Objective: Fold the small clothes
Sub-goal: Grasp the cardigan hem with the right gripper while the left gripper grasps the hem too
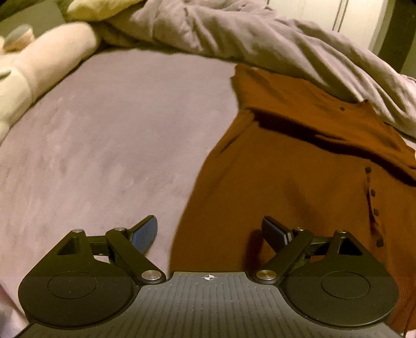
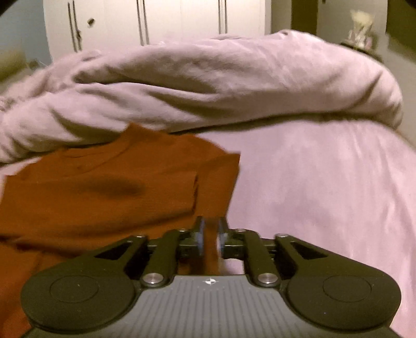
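Observation:
A rust-orange buttoned shirt [image 1: 299, 176] lies on the lilac bed sheet [image 1: 98, 145], its top part folded over with a dark shadow along the fold. My left gripper [image 1: 210, 231] is open and empty, over the shirt's left edge: the left finger is over the sheet, the right finger over the cloth. In the right wrist view the shirt [image 2: 98, 187] lies to the left. My right gripper [image 2: 210, 234] is shut on a strip of the shirt's right edge, which runs up between the pads.
A bunched lilac duvet [image 1: 273, 44] lies along the far side of the bed and also shows in the right wrist view [image 2: 208, 88]. A pale pink plush toy [image 1: 39, 67] sits far left. White wardrobe doors [image 2: 156, 20] stand behind. Bare sheet [image 2: 325, 195] lies right of the shirt.

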Available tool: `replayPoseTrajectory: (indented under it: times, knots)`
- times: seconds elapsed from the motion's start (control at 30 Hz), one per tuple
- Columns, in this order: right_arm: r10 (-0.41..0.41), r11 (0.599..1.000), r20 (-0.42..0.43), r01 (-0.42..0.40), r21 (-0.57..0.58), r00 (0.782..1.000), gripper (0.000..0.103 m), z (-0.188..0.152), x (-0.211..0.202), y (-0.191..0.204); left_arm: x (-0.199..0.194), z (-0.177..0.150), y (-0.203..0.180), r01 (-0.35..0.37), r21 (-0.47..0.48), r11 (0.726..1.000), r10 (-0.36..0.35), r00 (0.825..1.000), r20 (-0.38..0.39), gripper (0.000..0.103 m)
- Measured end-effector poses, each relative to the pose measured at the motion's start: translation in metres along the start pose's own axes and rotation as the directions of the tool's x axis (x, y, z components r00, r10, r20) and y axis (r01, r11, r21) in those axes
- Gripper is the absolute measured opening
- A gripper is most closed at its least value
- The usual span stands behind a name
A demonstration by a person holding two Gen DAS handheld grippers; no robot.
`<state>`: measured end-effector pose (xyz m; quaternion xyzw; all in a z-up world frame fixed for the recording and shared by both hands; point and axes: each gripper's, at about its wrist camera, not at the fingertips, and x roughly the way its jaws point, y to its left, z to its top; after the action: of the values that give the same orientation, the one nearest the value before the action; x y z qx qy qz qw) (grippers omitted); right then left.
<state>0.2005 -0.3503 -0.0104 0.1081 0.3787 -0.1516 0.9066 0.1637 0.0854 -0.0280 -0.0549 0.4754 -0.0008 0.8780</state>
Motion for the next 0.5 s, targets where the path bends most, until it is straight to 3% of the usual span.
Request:
replayPoseTrajectory:
  times: [0.03, 0.07, 0.3, 0.4, 0.5]
  knots:
    - [0.026, 1.000, -0.008, -0.026, 0.007, 1.000, 0.032, -0.011, -0.013, -0.004, -0.001, -0.003, 0.005, 0.018, -0.009, 1.000, -0.018, 1.000, -0.017, 0.092]
    - [0.047, 0.999, -0.019, -0.047, 0.016, 0.999, 0.035, -0.022, -0.025, -0.007, -0.002, -0.006, 0.008, 0.039, -0.016, 0.999, -0.039, 0.999, -0.030, 0.092]
    - [0.167, 0.981, -0.153, -0.149, 0.124, 0.974, 0.036, -0.119, -0.097, -0.038, -0.012, -0.021, 0.024, 0.186, -0.070, 0.980, -0.192, 0.977, -0.091, 0.089]
    - [0.205, 0.971, -0.197, -0.173, 0.167, 0.959, 0.036, -0.144, -0.117, -0.045, -0.012, -0.025, 0.032, 0.219, -0.138, 0.966, -0.235, 0.966, -0.112, 0.080]
    - [0.305, 0.933, -0.231, -0.242, 0.265, 0.924, 0.036, -0.160, -0.119, -0.053, -0.013, -0.030, 0.036, 0.231, -0.173, 0.958, -0.254, 0.959, -0.127, 0.066]
